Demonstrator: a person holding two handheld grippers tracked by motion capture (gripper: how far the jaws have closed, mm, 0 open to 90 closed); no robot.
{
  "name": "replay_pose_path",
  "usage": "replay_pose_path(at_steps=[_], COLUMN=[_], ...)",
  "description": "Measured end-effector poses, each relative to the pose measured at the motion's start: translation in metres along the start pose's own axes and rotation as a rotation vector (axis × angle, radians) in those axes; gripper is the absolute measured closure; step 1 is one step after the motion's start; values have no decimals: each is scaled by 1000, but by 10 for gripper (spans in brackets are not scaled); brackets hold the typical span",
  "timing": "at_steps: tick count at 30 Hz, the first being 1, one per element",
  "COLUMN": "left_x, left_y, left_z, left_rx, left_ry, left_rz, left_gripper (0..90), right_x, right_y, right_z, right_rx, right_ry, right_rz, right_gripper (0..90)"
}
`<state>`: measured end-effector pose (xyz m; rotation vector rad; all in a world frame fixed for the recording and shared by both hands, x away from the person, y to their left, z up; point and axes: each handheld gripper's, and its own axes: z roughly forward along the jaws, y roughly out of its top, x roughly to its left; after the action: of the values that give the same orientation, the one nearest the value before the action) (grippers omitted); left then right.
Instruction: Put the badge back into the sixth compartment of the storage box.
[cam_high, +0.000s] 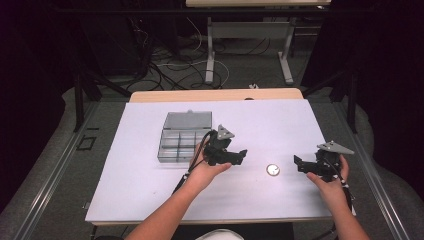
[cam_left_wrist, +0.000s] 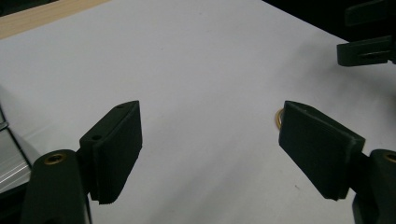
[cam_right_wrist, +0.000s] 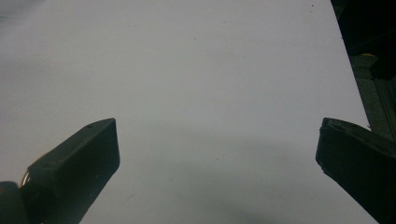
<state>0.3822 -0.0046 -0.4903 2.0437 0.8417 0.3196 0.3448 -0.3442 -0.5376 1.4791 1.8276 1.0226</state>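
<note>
small round ring (cam_high: 272, 169), gold rim with a pale centre, lies flat on the white table sheet (cam_high: 150, 190), between the two grippers and touching neither. left gripper (cam_high: 241, 155) hangs just left of it, jaws spread wide and empty; right gripper (cam_high: 299, 163) likewise gaping, nothing held. a clear compartment box (cam_high: 182, 140), lid up, sits behind the left hand (cam_high: 202, 172).
</note>
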Motion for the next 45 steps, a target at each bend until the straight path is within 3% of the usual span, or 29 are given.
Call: replay_pose_path(at_steps=[14, 16, 22, 31, 45], left_x=[-21, -27, -37, -53, -64], left_y=[9, 8, 8, 3, -3], left_z=[26, 33, 45, 70, 87], left_rx=[5, 16, 42, 90, 131], left_ry=[-69, -85, -110, -133, -156], left_rz=[26, 54, 91, 133, 168], left_gripper=[230, 231, 262, 276, 291], right_x=[-1, 0, 0, 0, -1], right_y=[0, 1, 0, 0, 0], right_z=[2, 0, 2, 5, 4], right_rx=[-2, 19, 5, -5, 6], right_ry=[2, 3, 7, -1, 0], right_rz=[-19, -20, -28, -22, -15], right_gripper=[0, 0, 0, 0, 0])
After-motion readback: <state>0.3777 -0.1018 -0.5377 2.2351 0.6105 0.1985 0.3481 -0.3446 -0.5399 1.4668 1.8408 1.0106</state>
